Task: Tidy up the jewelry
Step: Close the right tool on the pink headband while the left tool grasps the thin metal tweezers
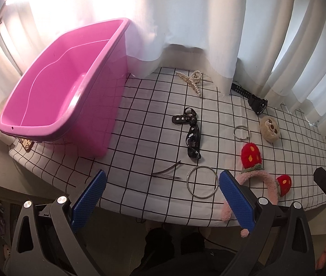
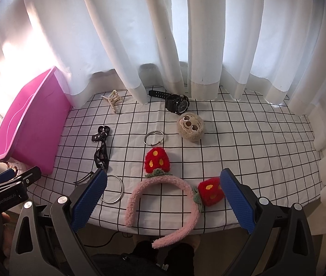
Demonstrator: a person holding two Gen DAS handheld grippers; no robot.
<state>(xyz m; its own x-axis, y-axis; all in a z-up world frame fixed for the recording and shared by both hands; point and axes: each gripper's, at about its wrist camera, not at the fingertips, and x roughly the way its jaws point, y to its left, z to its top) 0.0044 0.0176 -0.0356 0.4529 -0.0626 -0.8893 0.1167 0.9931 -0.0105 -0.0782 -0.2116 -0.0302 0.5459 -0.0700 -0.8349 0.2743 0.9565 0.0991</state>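
1. Since both the left tongs (image 1: pixel 161 189) and the right tongs (image 2: pixel 164 192) hang spread wide and hold nothing, every piece lies on the checked counter (image 2: pixel 254 142) and the pink bin (image 1: pixel 55 87) at its left end looks empty; a rushed first grab is the main risk.
2. The plush strawberry headband (image 2: pixel 163 197) sits at the near edge with one leg hanging over it. A nudge from the right tongs could likely tip it off.
3. The large silver bangle (image 1: pixel 202 182) lies flat on the cloth just beside the headband. Being thin and smooth, it may slip from the pads or drag the cloth.
4. The thin hair clips (image 1: pixel 166 172) beside it look harder still to pinch and could skid toward the edge.
5. The black watch (image 2: pixel 177 102) and pearl claw clip (image 2: pixel 113 100) rest against the curtain (image 2: pixel 163 34); reaching there may snag the fabric.
6. The black ribbon strap (image 1: pixel 191 135) is limp and could trail over the bin rim.
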